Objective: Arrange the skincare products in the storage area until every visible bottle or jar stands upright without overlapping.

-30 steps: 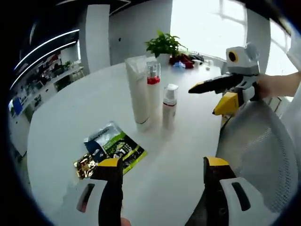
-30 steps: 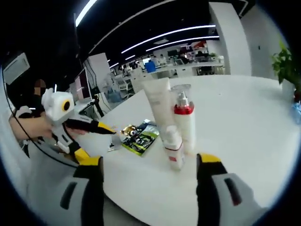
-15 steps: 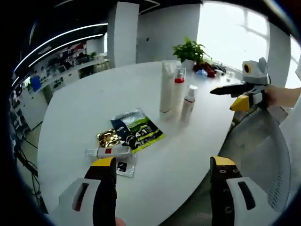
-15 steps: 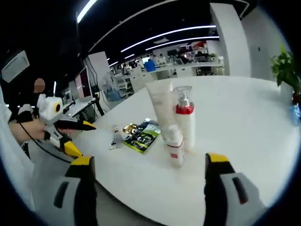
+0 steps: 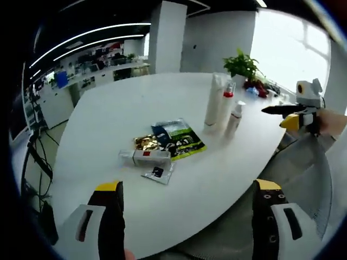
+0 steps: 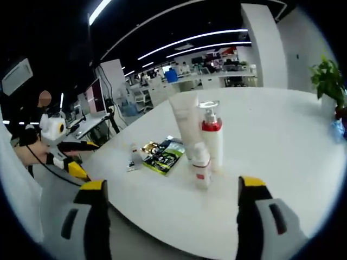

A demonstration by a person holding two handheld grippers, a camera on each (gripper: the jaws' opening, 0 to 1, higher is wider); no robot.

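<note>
Three skincare products stand upright close together on the white round table (image 5: 114,108): a tall white tube (image 5: 213,99) (image 6: 184,123), a red-collared pump bottle (image 5: 226,104) (image 6: 211,135) and a small white pump bottle (image 5: 235,118) (image 6: 201,165). A small white tube (image 5: 145,157) (image 6: 133,157) lies flat beside green sachets (image 5: 179,138) (image 6: 162,154) and a gold sachet (image 5: 143,142). My left gripper (image 5: 187,222) is open, off the table's near edge. My right gripper (image 6: 171,216) is open too, short of the bottles. Each gripper appears in the other's view (image 5: 295,115) (image 6: 62,151).
A potted plant (image 5: 242,64) (image 6: 326,81) and small coloured items stand at the table's far side. A mesh chair back (image 5: 312,179) sits by the table's edge on the right of the left gripper view. Office desks fill the background.
The left gripper has pulled back from the table, so the bottles look smaller and the flat tube and sachets have come into view. The right gripper has barely moved.
</note>
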